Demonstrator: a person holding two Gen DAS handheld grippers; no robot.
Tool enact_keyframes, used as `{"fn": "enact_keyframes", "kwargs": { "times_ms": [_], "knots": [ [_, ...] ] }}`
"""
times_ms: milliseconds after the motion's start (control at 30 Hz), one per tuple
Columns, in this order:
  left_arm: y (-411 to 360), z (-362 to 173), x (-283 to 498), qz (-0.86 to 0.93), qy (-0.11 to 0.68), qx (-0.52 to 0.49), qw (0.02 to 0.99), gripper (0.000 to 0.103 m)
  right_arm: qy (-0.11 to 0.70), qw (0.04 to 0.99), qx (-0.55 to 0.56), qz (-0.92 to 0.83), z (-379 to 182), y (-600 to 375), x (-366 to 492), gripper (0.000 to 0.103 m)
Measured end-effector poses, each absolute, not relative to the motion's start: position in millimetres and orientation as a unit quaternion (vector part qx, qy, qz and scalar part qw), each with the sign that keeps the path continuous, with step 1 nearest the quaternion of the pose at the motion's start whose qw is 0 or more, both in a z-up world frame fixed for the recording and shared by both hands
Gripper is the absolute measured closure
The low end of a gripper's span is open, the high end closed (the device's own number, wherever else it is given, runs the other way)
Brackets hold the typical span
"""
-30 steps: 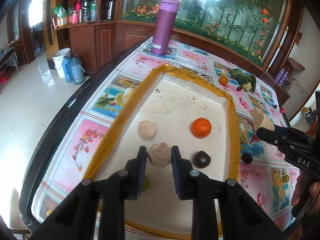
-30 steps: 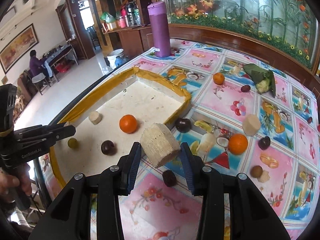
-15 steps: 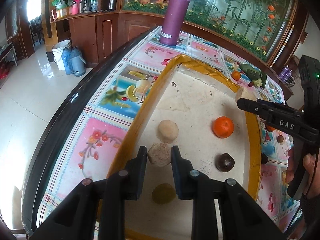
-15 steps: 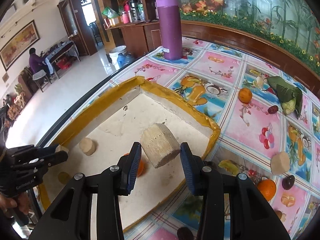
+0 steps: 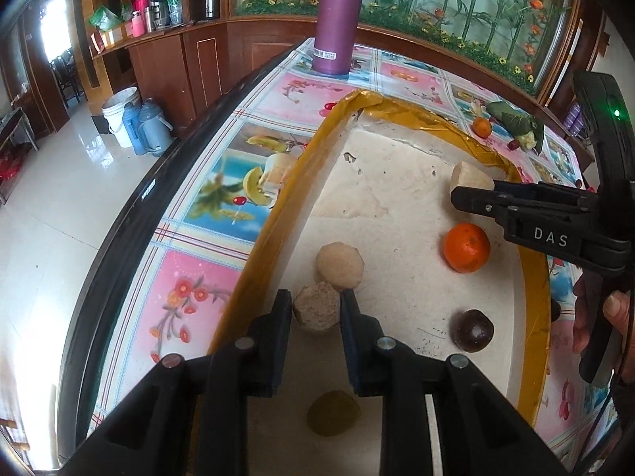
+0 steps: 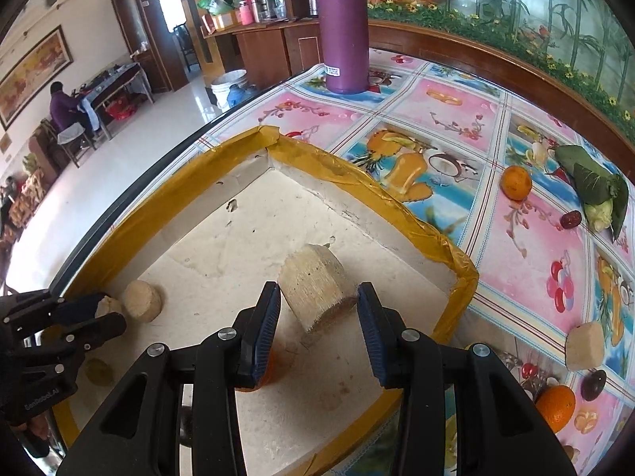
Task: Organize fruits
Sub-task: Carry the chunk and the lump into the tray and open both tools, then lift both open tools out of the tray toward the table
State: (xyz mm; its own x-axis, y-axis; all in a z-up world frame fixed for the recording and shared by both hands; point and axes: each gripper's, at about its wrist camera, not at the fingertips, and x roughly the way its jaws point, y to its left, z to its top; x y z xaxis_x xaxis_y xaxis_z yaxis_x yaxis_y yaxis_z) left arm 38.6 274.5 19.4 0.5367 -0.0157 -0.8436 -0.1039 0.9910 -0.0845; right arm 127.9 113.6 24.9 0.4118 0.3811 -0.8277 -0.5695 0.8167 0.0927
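A white tray with a yellow taped rim lies on the fruit-print table. My left gripper is shut on a brownish cut chunk, low over the tray's left side, beside a pale chunk. An orange, a dark round fruit and a green fruit lie in the tray. My right gripper is shut on a tan cut chunk, held above the tray's middle; it also shows in the left wrist view.
A purple flask stands at the table's far end. On the tablecloth right of the tray lie an orange, a leaf-wrapped bundle, a red date, a pale chunk, another orange and a dark fruit.
My right gripper has carried the tan chunk left from over the tablecloth to above the tray. My left gripper has moved with its chunk toward the tray's left side, next to the pale chunk.
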Motion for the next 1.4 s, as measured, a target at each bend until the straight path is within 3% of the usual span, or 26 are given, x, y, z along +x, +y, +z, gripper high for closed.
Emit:
{"fn": "enact_keyframes", "kwargs": {
  "times_ms": [267, 667, 867, 1033, 1233, 1400],
  "knots": [
    [272.0, 16.8, 38.9, 0.043, 0.474, -0.034, 0.879, 0.075, 0.461, 0.834, -0.117, 0.280, 20.1, 119.8, 126.8, 0.064],
    [264.5, 16.9, 36.8, 0.057, 0.477, -0.017, 0.877, 0.066, 0.455, 0.836, -0.144, 0.271, 18.8, 121.8, 123.4, 0.064],
    [263.2, 20.7, 30.0, 0.063, 0.478, -0.028, 0.876, 0.052, 0.446, 0.843, -0.139, 0.266, 31.3, 113.0, 112.8, 0.058],
    [255.5, 29.2, 19.2, 0.074, 0.464, -0.028, 0.882, 0.029, 0.440, 0.848, -0.118, 0.270, 49.0, 97.8, 93.0, 0.056],
    [244.9, 49.9, -0.8, 0.098, 0.421, -0.042, 0.901, 0.008, 0.415, 0.868, -0.104, 0.252, 69.0, 66.2, 53.5, 0.033],
    [222.7, 59.8, -12.0, 0.098, 0.403, -0.044, 0.909, 0.003, 0.413, 0.879, -0.079, 0.226, 79.8, 31.2, 26.8, 0.032]
  ]
}}
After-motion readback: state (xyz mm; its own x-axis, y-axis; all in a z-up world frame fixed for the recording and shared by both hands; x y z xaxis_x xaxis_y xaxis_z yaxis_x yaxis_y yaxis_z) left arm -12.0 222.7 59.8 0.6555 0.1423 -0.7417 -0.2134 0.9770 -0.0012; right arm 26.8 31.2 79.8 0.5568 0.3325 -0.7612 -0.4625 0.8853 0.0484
